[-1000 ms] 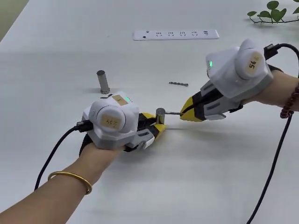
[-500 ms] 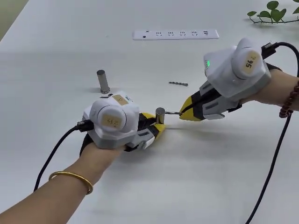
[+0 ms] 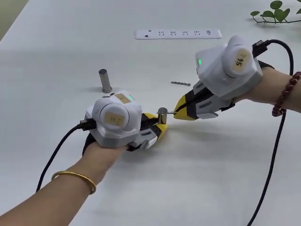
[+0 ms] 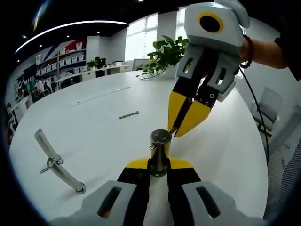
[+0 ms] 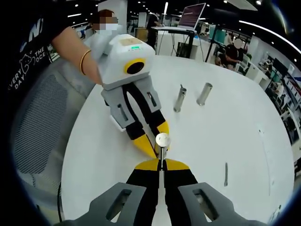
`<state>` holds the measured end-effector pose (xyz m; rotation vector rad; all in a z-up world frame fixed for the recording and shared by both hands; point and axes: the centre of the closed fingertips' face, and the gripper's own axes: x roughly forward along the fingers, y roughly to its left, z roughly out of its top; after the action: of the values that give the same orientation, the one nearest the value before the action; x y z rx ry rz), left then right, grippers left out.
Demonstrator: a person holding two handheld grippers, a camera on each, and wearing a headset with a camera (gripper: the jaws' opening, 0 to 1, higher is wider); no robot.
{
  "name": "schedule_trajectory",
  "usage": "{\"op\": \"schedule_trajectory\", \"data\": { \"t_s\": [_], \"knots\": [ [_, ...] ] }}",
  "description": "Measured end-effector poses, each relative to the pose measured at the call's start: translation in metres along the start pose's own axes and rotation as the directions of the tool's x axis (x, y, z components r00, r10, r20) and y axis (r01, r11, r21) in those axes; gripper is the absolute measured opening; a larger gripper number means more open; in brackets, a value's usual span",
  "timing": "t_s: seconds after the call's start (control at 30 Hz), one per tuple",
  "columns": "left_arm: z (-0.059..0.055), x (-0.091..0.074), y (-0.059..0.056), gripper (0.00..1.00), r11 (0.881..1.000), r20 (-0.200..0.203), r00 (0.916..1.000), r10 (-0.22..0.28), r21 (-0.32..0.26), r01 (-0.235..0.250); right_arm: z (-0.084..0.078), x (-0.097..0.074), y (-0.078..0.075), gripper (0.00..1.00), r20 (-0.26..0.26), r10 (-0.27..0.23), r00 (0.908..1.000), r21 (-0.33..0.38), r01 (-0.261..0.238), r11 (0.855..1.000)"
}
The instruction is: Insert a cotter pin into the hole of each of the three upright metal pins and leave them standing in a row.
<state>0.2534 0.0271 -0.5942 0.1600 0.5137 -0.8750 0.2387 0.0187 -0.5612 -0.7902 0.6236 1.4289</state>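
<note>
My left gripper is shut on the base of an upright metal pin, which stands on the white table. My right gripper is shut on a thin cotter pin, and its yellow tips almost touch the metal pin's side near the top. A second metal pin stands at the back left. A third pin has a cotter pin through it. A loose cotter pin lies on the table.
A white power strip lies at the far side of the table, and a green plant sits at the far right corner. Black cables trail from both grippers toward the near edge.
My right gripper has moved left, closing the gap to the held metal pin, so the cotter pin has gone further in. The left gripper has kept still.
</note>
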Motion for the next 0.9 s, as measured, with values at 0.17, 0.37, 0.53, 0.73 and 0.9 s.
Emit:
{"op": "schedule_trajectory", "data": {
  "t_s": [0.17,0.37,0.53,0.73,0.9],
  "knots": [
    [0.000,0.000,0.000,0.10,1.000,0.001,1.0000,0.002,-0.003,-0.002,0.003,0.003,0.000,0.00,0.001,-0.004,1.0000,-0.003,0.004,1.000],
    [-0.001,0.000,0.001,0.10,1.000,0.002,1.0000,0.004,-0.019,-0.004,0.006,0.004,-0.002,0.00,0.014,-0.016,0.9998,0.066,0.015,0.998],
    [-0.001,0.000,0.001,0.10,1.000,0.001,1.0000,0.005,-0.019,-0.005,0.005,0.004,-0.002,0.07,0.017,-0.017,0.9997,0.111,0.015,0.994],
    [-0.001,0.000,0.000,0.10,1.000,0.002,1.0000,0.007,-0.019,-0.007,0.002,-0.004,-0.003,0.04,0.017,-0.033,0.9993,0.125,0.031,0.992],
    [-0.001,0.000,0.000,0.10,1.000,0.002,1.0000,0.008,-0.019,-0.008,0.000,-0.006,-0.003,0.02,0.011,-0.038,0.9992,0.127,0.036,0.991]
  ]
}}
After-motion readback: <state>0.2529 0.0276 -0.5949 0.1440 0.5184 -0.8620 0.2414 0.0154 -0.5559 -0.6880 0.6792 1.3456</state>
